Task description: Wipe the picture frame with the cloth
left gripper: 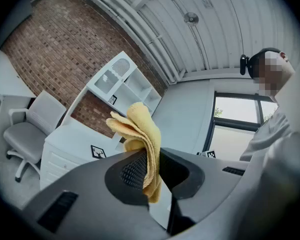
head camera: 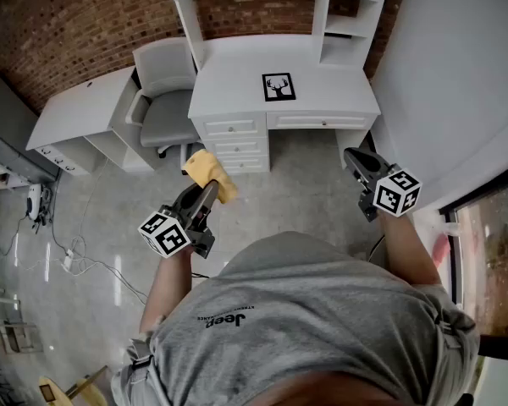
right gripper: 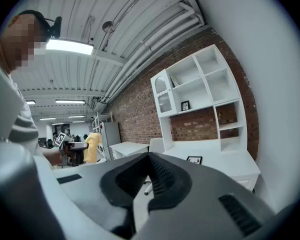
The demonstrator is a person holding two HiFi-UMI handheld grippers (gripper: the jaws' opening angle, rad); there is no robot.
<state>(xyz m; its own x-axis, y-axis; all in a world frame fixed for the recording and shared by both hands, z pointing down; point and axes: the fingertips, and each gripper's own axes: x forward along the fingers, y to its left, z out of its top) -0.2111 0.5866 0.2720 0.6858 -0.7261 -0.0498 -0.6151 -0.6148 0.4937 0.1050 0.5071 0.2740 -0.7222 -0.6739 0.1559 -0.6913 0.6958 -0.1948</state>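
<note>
The picture frame (head camera: 278, 87), black with a white deer print, lies flat on the white desk (head camera: 229, 91) ahead of me; it also shows small in the left gripper view as the frame (left gripper: 98, 152) and in the right gripper view as the frame (right gripper: 193, 160). My left gripper (head camera: 205, 186) is shut on a folded yellow cloth (head camera: 210, 172), which sticks up between the pads as the cloth (left gripper: 140, 134). My right gripper (head camera: 356, 161) is shut with nothing in it, held level over the floor, well short of the desk.
A grey office chair (head camera: 165, 100) stands left of the desk, beside a second white desk (head camera: 76, 112). A white hutch with shelves (head camera: 347, 15) rises behind the frame. A white wall (head camera: 457, 83) runs along my right. Cables (head camera: 68, 252) lie on the floor at left.
</note>
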